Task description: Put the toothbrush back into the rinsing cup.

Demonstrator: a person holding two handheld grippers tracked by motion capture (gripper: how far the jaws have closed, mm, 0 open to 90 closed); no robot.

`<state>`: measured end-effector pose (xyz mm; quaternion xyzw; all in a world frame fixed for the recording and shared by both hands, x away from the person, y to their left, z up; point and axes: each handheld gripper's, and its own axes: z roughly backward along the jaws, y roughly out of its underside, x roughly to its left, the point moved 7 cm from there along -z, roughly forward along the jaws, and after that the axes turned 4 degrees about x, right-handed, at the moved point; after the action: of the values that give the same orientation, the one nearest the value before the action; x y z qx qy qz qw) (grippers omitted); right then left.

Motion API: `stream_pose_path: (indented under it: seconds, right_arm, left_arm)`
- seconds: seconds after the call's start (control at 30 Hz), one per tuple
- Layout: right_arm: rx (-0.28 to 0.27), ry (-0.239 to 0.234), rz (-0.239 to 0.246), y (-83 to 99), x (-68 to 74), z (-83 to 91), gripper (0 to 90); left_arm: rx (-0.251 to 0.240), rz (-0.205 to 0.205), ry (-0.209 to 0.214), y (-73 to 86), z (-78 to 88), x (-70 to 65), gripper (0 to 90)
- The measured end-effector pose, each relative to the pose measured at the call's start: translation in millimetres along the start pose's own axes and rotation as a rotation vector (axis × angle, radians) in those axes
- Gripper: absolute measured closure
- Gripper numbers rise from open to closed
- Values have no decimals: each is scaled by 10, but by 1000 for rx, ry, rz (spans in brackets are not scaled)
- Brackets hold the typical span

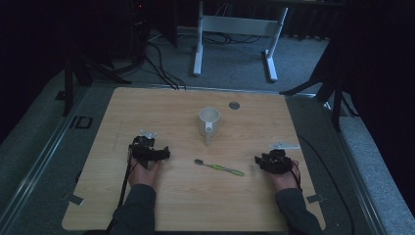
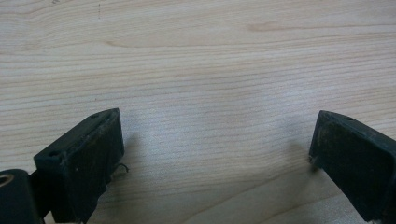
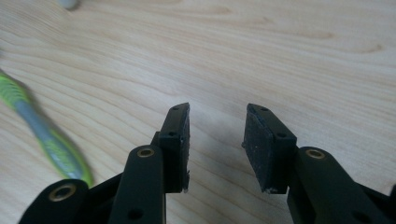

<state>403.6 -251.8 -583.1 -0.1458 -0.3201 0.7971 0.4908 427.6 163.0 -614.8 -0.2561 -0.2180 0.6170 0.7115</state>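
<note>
Pretty dim up top, floor and corners nearly black, table (image 1: 195, 205) the one lit patch; much brighter in both gripper views, soft shadows under the pads; toothbrush (image 3: 46, 135) blurry and smeared at the right view's left edge; no glare.

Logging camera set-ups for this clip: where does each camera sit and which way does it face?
High view: above the person's side, facing forward and down on the table; forearms, left gripper, right gripper, cup, toothbrush.
Left gripper view: on that gripper, facing bare wood; jaws wide apart.
Right gripper view: on that gripper; jaws apart, empty.
Shared: toothbrush, high and right gripper views.
</note>
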Motion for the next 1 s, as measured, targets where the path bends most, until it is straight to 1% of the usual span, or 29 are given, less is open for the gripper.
stream_pose_path:
  seconds: [0.07,0.13,0.17,0.2,0.23,0.27,0.3,0.4,0.5,0.6,0.8,0.93,0.97,1.0]
  right_arm:
    - [-5,-18,12,-38,32,43,601]
    - [1,-28,43,-78,65,71,592]
    - [6,-47,57,-98,85,80,585]
    - [6,-47,57,-98,85,80,585]
    - [13,-65,68,-118,103,88,582]
    - [25,-86,91,-157,130,105,578]
    - [31,-94,99,-172,145,109,578]
    - [44,-106,145,-232,195,124,574]
    - [63,-119,181,-298,258,137,574]
    - [70,-127,220,-368,314,148,574]
    - [73,-156,265,-498,446,167,575]
    - [75,-167,287,-555,500,178,584]
    - [75,-177,312,-601,548,202,592]
    - [73,-181,319,-625,570,215,596]
  left_arm:
    - [0,0,0,0,0,0,33]
    - [0,0,0,0,0,0,33]
    - [0,0,0,0,0,0,33]
    - [0,0,0,0,0,0,33]
    - [0,0,0,0,0,0,33]
    - [0,0,0,0,0,0,33]
    - [0,0,0,0,0,0,33]
    - [0,0,0,0,0,0,33]
    - [1,0,0,0,0,0,33]
    - [-1,-3,3,1,1,-8,34]
    - [-1,-9,10,2,3,-20,35]
    - [-1,-9,10,2,3,-20,35]
    - [-1,-9,10,2,3,-20,35]
    - [-1,-9,10,2,3,-20,35]
